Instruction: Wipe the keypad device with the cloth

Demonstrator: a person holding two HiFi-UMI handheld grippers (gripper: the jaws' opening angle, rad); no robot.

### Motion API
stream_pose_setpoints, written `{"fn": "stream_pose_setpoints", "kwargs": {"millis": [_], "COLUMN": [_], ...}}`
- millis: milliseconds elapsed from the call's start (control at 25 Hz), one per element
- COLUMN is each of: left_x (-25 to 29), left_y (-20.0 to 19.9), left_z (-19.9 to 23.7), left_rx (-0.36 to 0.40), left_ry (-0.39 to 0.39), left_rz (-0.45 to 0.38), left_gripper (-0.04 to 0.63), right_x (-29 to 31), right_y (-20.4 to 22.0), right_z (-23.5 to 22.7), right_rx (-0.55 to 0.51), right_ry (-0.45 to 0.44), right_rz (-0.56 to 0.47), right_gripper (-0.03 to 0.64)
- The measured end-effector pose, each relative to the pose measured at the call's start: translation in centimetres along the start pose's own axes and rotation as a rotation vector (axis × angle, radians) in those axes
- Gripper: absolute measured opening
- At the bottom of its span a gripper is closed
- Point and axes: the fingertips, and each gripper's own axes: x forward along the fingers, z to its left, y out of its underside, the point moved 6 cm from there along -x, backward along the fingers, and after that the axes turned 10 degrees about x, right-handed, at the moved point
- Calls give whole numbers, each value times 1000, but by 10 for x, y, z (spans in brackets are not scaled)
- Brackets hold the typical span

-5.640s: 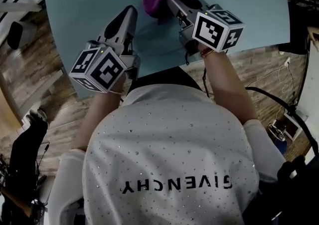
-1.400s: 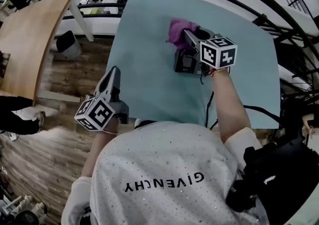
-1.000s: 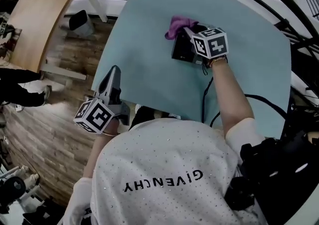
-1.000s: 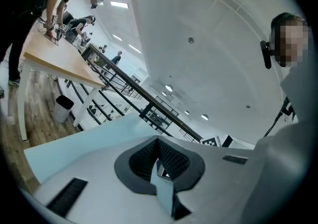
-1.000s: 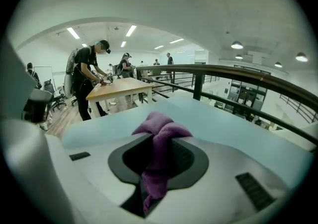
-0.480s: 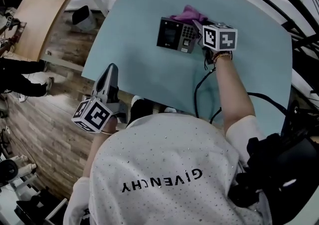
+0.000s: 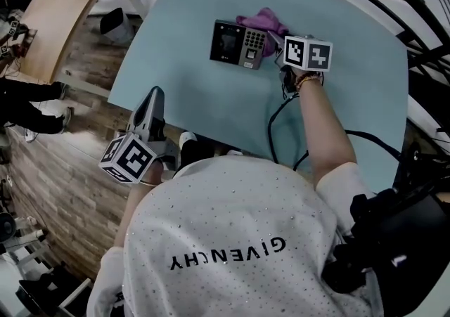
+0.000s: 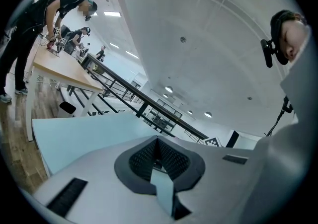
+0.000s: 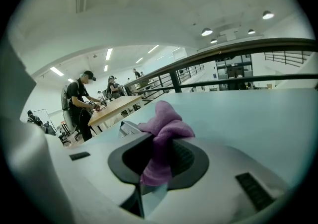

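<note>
The keypad device [image 7: 238,43] lies flat on the far part of the pale blue table [image 7: 204,101], face up. Its long axis runs left to right across the head view, slightly tilted. The dark screen [image 7: 226,39] is at its left end and the keys [image 7: 254,45] are at its right end, nearest the right gripper.

The purple cloth [image 7: 264,21] is bunched on the table at the far right corner of the device, touching it. The right gripper [image 7: 275,39] reaches in from the right, just beside the key end, and points away from the person and to the left. In the right gripper view its jaws are pinched on a fold of the cloth. The rest of the cloth rises in a lump beyond the jaw tips, and a corner of the device shows just behind it to the left.

The left gripper [image 7: 155,95] is held over the near left edge of the table, well apart from the device and the cloth. Its jaws are pressed together with nothing between them. In the left gripper view it tilts upward, with ceiling filling most of the picture.

A black cable [image 7: 273,126] lies on the table beside the right forearm. Off the table to the left there is a wooden bench [image 7: 60,17] and a person in dark clothes [image 7: 28,105] on the plank floor.
</note>
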Motion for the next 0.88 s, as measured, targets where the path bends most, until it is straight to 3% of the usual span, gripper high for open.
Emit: {"fn": "stream_pose_setpoints", "kwargs": {"millis": [120, 240, 320, 400, 640, 880], "left_x": [1, -3, -5, -3, 10, 1], "left_y": [0, 4, 8, 12, 4, -15], "left_z": [-2, 2, 6, 8, 2, 36], "left_rx": [15, 15, -1, -26, 5, -1], "left_ry": [-7, -51, -74, -64, 56, 86], "left_rz": [-2, -33, -49, -43, -19, -25], "left_gripper": [0, 0, 0, 0, 0, 0], "right_x": [-11, -17, -10, -3, 3, 4], "right_y": [-6, 0, 20, 41, 96, 116], "right_z": [-9, -17, -13, -3, 1, 6], "right_rx": [26, 193, 261, 240, 224, 277], "right_ry": [50, 28, -42, -67, 25, 127], "right_rz": [-103, -226, -188, -119, 92, 97], "right_gripper": [75, 75, 75, 76, 78, 78]}}
